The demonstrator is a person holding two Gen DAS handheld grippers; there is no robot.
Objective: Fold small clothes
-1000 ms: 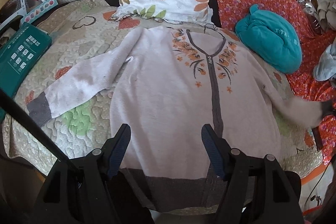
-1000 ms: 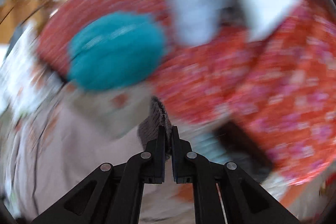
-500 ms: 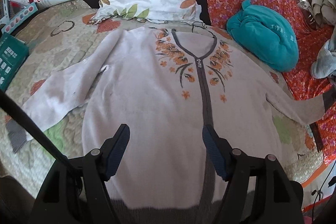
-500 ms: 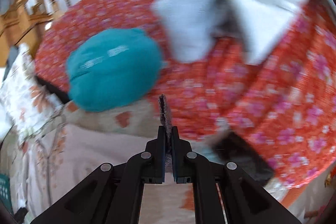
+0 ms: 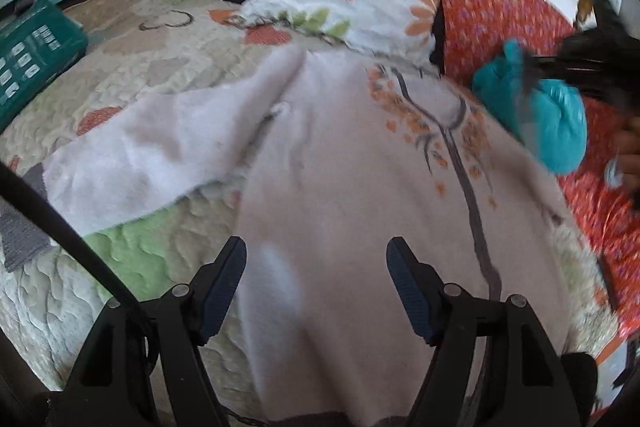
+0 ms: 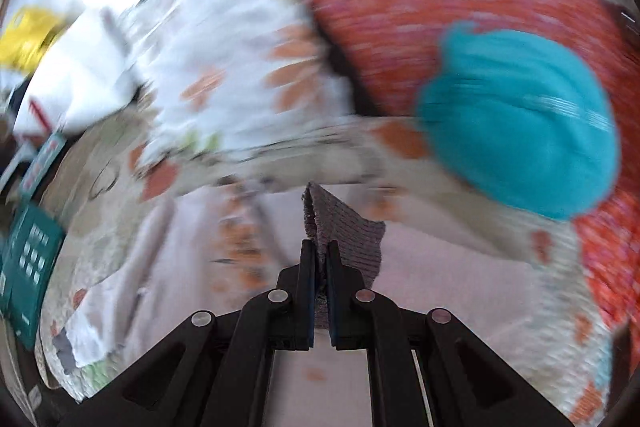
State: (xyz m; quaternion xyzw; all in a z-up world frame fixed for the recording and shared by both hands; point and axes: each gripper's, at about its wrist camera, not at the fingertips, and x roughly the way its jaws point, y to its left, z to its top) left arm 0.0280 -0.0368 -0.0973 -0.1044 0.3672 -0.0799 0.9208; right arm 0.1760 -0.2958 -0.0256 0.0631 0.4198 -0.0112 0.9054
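Sleeve fold in hand, we judge: our right gripper (image 6: pixel 318 259) pinches the grey cuff (image 6: pixel 344 227) above the pink cardigan (image 5: pixel 360 187) spread on the quilt (image 5: pixel 120 67), left gripper (image 5: pixel 316 267) fingers spread over its lower body; next, lay the cuff across the chest.

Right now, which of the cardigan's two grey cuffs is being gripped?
The cuff pinched in the right gripper, lifted over the cardigan. The other cuff lies flat on the quilt; the left gripper is open.
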